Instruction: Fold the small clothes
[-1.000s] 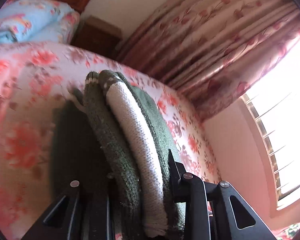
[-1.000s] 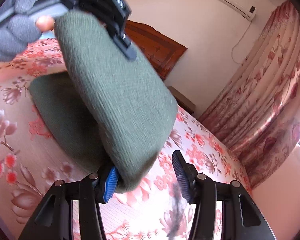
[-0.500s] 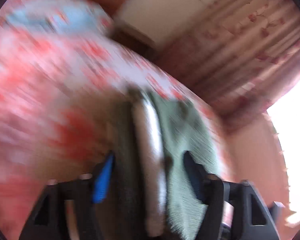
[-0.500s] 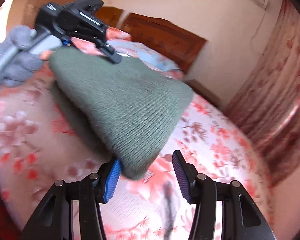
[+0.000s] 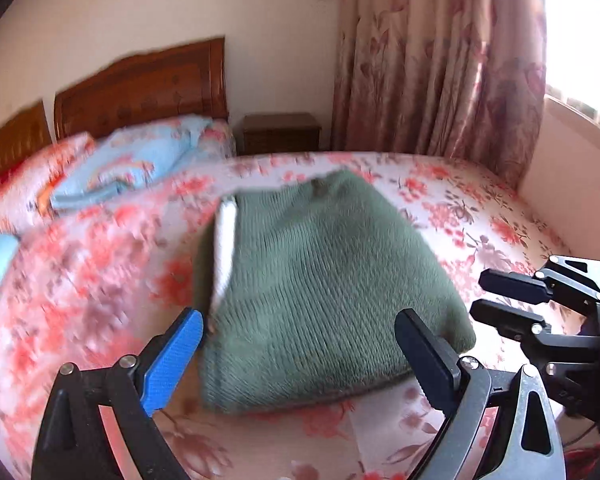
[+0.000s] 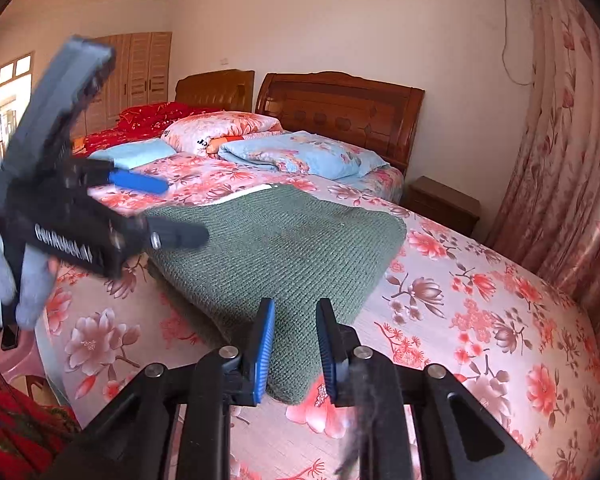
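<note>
Home bedroom (wooden headboard (image 6: pixel 340 104), floral bedspread (image 6: pixel 480 300))

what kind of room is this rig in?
A home bedroom, most likely. The green knit garment lies on a bed with a floral sheet, backed by a carved wooden headboard and pillows. A nightstand and floral curtains stand beside it.

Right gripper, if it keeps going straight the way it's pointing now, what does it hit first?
Most likely the folded green knit garment lying on the flowered bedspread. The right gripper has its jaws closing just short of the near corner, nothing pressed between them, though depth is hard to judge.
</note>
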Demonstrator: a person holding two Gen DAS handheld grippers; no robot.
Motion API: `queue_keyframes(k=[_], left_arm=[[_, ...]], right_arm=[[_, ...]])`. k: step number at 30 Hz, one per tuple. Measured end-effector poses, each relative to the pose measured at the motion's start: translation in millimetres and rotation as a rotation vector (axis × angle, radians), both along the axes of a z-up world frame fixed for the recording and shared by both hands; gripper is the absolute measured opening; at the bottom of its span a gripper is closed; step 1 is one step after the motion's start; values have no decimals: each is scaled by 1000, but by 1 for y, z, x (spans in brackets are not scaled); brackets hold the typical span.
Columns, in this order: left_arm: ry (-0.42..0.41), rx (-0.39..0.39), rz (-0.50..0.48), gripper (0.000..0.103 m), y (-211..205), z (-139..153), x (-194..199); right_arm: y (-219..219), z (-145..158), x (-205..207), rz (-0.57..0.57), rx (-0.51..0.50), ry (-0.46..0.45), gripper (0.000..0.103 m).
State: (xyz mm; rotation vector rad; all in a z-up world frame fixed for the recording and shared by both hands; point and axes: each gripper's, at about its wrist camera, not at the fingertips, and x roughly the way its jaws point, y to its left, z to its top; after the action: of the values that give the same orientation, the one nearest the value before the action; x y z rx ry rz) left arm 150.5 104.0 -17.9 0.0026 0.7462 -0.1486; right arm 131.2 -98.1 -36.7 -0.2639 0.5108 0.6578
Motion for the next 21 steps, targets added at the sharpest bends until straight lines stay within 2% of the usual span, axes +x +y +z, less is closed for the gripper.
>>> queue_keyframes(k=[3, 5, 7, 9, 14, 17, 18, 21], left_arm=[[73, 33, 25, 103, 3, -23, 13], [136, 22, 35, 103, 4, -40, 24], [136, 20, 44, 103, 4, -45, 26], [136, 17, 44, 103, 5, -46, 23], [140, 12, 45, 103, 4, -44, 20], [145, 19, 44, 103, 4, -45, 22], [143, 22, 46, 103, 4, -45, 22], [143, 27, 55, 103, 5, -41, 20]], right_arm=[[3, -8, 5, 7, -14, 25, 22], [15, -30, 18, 38, -86, 99, 22], [15, -34, 18, 42, -74, 82, 25], [14, -29, 19, 46, -73, 109, 25], [6, -4, 9, 49, 2, 44, 25], [19, -31, 17, 59, -102, 103, 25], [19, -33, 16, 65, -89, 70, 26], [16, -23, 18, 67, -62, 100, 26]])
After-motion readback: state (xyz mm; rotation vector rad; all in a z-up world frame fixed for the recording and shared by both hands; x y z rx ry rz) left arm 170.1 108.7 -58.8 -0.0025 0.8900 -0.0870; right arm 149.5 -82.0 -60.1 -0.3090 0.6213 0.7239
